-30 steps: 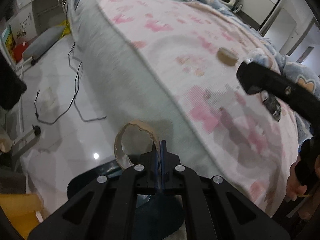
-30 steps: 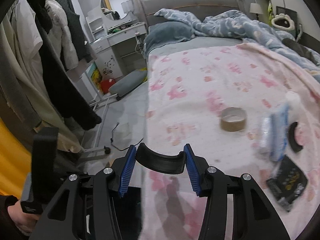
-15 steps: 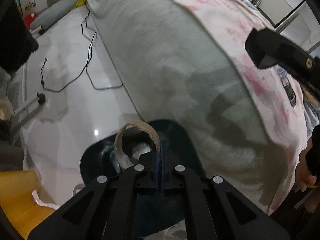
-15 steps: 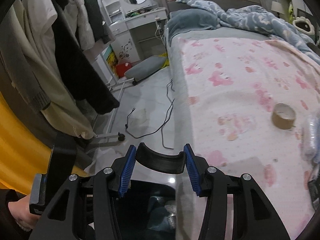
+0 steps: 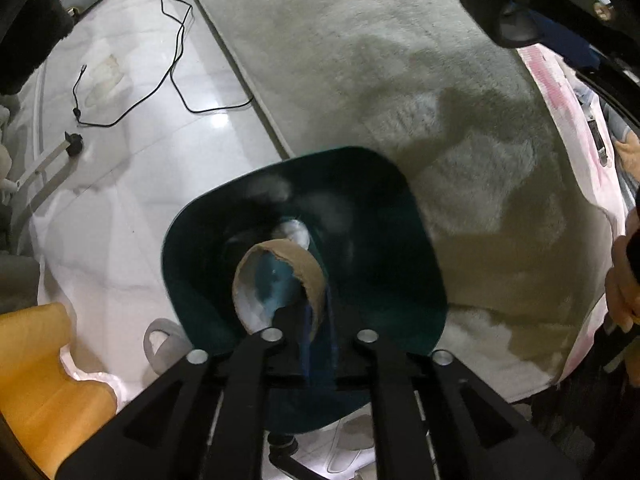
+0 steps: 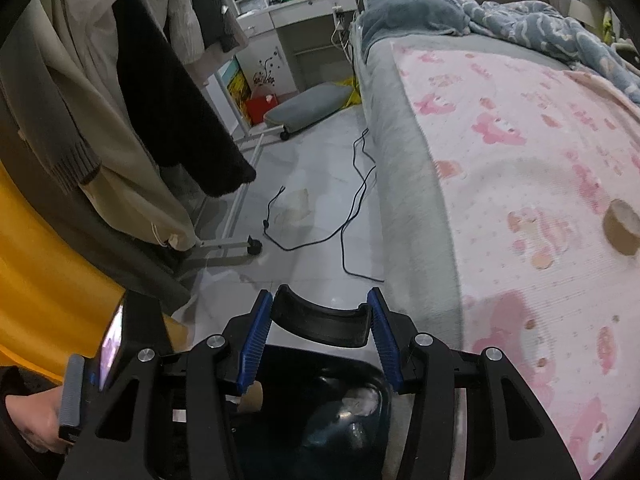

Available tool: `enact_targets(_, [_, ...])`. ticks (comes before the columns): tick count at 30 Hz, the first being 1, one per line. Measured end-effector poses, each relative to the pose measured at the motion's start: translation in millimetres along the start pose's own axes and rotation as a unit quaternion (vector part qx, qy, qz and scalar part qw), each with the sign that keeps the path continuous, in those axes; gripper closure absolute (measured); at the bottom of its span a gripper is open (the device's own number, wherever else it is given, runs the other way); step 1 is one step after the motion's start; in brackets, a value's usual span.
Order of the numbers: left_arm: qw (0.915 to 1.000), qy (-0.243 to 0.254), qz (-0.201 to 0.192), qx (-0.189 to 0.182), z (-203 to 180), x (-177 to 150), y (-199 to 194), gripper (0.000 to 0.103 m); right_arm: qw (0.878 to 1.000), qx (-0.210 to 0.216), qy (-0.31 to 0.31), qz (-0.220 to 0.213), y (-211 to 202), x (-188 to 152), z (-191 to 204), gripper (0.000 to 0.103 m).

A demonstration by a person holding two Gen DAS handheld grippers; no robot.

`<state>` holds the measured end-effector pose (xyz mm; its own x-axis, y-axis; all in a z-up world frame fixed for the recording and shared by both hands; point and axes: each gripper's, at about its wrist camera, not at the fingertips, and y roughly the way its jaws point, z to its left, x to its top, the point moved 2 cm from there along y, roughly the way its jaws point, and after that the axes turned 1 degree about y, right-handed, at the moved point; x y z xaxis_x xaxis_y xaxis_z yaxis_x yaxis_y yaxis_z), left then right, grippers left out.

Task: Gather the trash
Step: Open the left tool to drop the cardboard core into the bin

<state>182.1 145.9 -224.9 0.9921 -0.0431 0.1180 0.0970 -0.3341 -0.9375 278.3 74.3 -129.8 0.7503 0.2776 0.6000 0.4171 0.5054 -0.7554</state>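
A torn brown cardboard ring [image 5: 280, 276] hangs over the mouth of a dark green bin [image 5: 404, 200] on the floor beside the bed. My left gripper [image 5: 320, 314] points down at the bin. Its jaws are opening, and a gap shows between the blue pads with the ring's wall still in it. White crumpled trash [image 5: 294, 232] lies inside the bin. My right gripper [image 6: 318, 320] is shut on a black curved plastic piece [image 6: 320, 318], just above the bin's [image 6: 372, 380] far rim. The right gripper [image 5: 520, 20] also shows at the left wrist view's top right.
The grey bed side [image 5: 400, 60] rises right beside the bin, under a pink patterned sheet [image 6: 540, 160] with a brown tape roll [image 6: 622, 232] on it. A black cable [image 6: 352, 208] trails over the white floor. Hanging clothes [image 6: 160, 100] and a yellow surface [image 6: 48, 288] stand left.
Both grippers have come down from above the bed to over the bin. The left pads, pressed together on the ring before, now stand slightly apart. The right grip is unchanged.
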Motion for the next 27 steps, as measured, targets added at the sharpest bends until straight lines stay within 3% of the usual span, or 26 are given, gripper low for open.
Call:
enact_targets(2, [1.0,-0.003,0.001,-0.001,4,-3,-1,0.072,1.0,0.001,0.0,0.006,4,-2,1,0.053])
enact_targets(8, [1.0,-0.006,-0.002,0.004,16,-9,-7,0.062,1.0,0.003,-0.007,0.024,18,-5,9,0.053])
enact_targets(20, [0.9948,-0.006,-0.092,0.044,34,-5,-53,0.052,0.997,-0.002,-0.024,0.074,47,-21,18,0.053])
enact_targets(27, [0.9839,0.0,-0.167,0.064,36,1,-88,0.048,0.993,-0.002,-0.04,0.115,65,-37,24,0.053])
